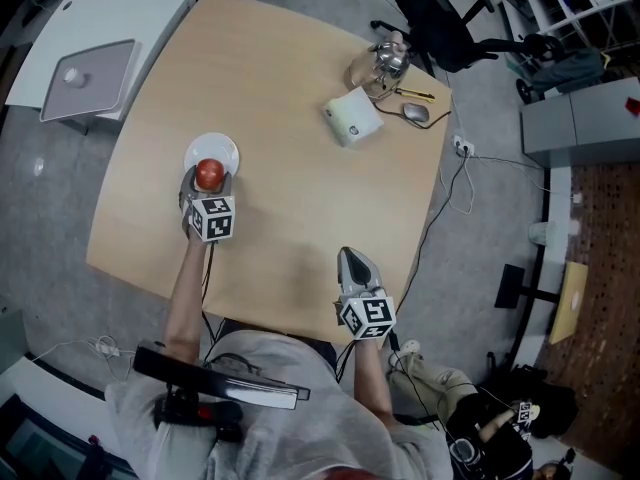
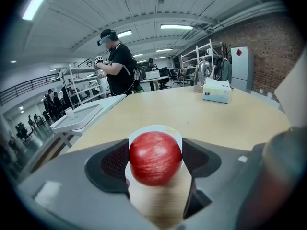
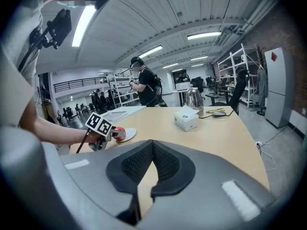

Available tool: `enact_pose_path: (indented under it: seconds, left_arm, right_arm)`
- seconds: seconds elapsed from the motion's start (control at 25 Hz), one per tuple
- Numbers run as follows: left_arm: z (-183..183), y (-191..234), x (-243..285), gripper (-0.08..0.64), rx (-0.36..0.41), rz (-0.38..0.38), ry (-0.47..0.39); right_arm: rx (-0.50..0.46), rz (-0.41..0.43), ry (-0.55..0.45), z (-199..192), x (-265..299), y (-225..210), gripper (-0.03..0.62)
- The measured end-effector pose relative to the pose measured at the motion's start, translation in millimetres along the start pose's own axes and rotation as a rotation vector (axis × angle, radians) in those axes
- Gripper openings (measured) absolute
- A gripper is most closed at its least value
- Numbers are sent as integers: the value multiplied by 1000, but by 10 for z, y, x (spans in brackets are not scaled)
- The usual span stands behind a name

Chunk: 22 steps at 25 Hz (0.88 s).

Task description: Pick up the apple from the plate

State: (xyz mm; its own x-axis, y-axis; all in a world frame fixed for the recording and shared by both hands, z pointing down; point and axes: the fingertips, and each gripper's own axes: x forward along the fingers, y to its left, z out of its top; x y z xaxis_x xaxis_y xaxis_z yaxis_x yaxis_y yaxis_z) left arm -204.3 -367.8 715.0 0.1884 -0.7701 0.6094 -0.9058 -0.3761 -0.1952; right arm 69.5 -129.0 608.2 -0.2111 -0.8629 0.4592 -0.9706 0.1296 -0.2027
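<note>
A red apple [image 1: 208, 173] [image 2: 155, 157] sits at the near edge of a small white plate [image 1: 222, 148] [image 2: 165, 129] on the left part of the wooden table. My left gripper [image 1: 207, 180] [image 2: 155, 163] reaches in from the near side. Its two dark pads [image 2: 114, 163] press on the apple's left and right sides. Whether the apple still rests on the plate I cannot tell. My right gripper [image 1: 352, 260] [image 3: 152, 150] hovers near the table's front edge, well to the right of the plate. Its jaws are shut with nothing between them.
At the table's far right stand a white tissue box [image 1: 352, 118], a glass kettle [image 1: 390, 60], a mouse [image 1: 415, 114] and a pen. A white side table with a grey tray [image 1: 90, 78] lies to the left. A person [image 2: 117, 61] stands beyond the table's far edge.
</note>
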Motion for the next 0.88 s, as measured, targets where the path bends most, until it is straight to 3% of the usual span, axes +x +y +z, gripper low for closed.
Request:
enact_pose_path:
  seconds: [0.44, 0.88]
  left_arm:
    - [106, -153, -190, 362, 17, -14, -34]
    - [356, -680, -593, 361, 27, -100, -93]
  right_arm:
    - [8, -10, -31, -29, -179, -94, 6]
    - [28, -35, -67, -55, -432, -292, 6]
